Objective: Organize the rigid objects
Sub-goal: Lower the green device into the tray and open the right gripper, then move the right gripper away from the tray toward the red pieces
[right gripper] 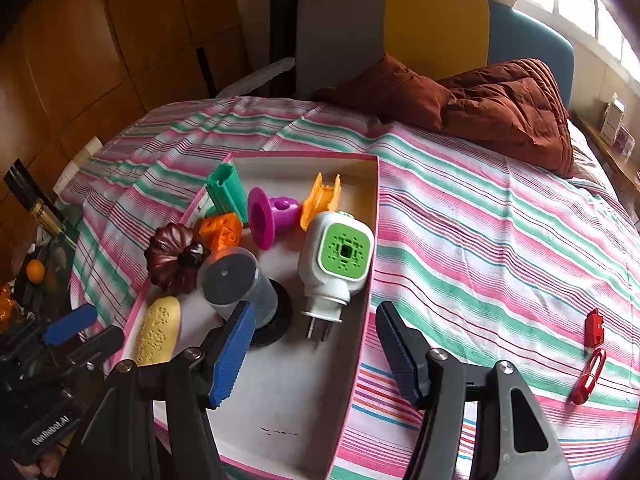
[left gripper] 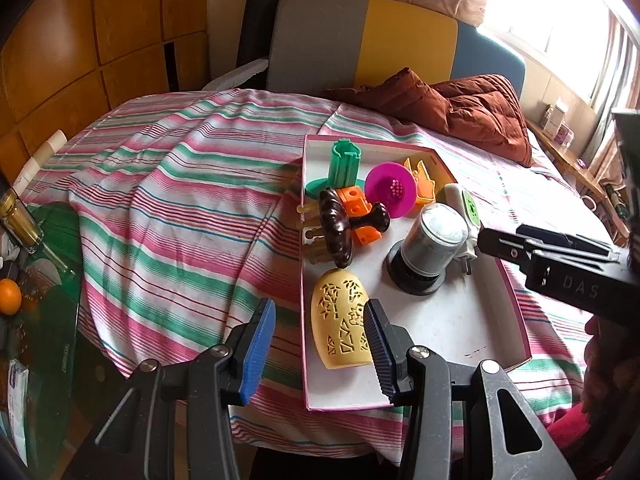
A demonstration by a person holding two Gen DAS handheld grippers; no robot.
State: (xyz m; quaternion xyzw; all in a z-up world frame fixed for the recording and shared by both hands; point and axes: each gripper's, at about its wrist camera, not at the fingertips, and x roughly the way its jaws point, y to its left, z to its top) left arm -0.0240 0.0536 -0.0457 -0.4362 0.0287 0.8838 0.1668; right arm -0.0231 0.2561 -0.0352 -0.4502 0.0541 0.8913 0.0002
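Striped cloth (right gripper: 480, 216) in pink, green and white covers the table, with wooden wall panels behind it and a grey, yellow and blue chair back at the far edge. A rust-brown quilted jacket (right gripper: 500, 108) lies crumpled at the far right corner.

On the cloth sits a shallow white box with a pink rim (right gripper: 366, 280), holding the gathered objects. At its far end stand a green plastic post on a round base (left gripper: 343, 160), a magenta funnel-shaped piece (left gripper: 390, 192) and an orange open-sided piece (left gripper: 424, 184). Nearer are an orange block with holes (left gripper: 358, 212) and a dark brown ribbed knob (left gripper: 338, 228). A grey cylinder on a black base (left gripper: 424, 248) stands mid-box, just beside a white plug-in device with a green perforated face (right gripper: 340, 260), which lies against the right wall with its prongs toward the near end. A yellow oval perforated case (left gripper: 340, 328) lies along the left wall.

Outside the box, near the right edge of the cloth, lie a red block (right gripper: 594, 326) and a red clip (right gripper: 588, 380), close together.

The left gripper (left gripper: 320, 344) hovers over the box's near left corner, jaws parted and empty, its right pad over the yellow case. The right gripper (right gripper: 316, 352) hangs over the box's right wall, jaws wide apart with nothing between them.
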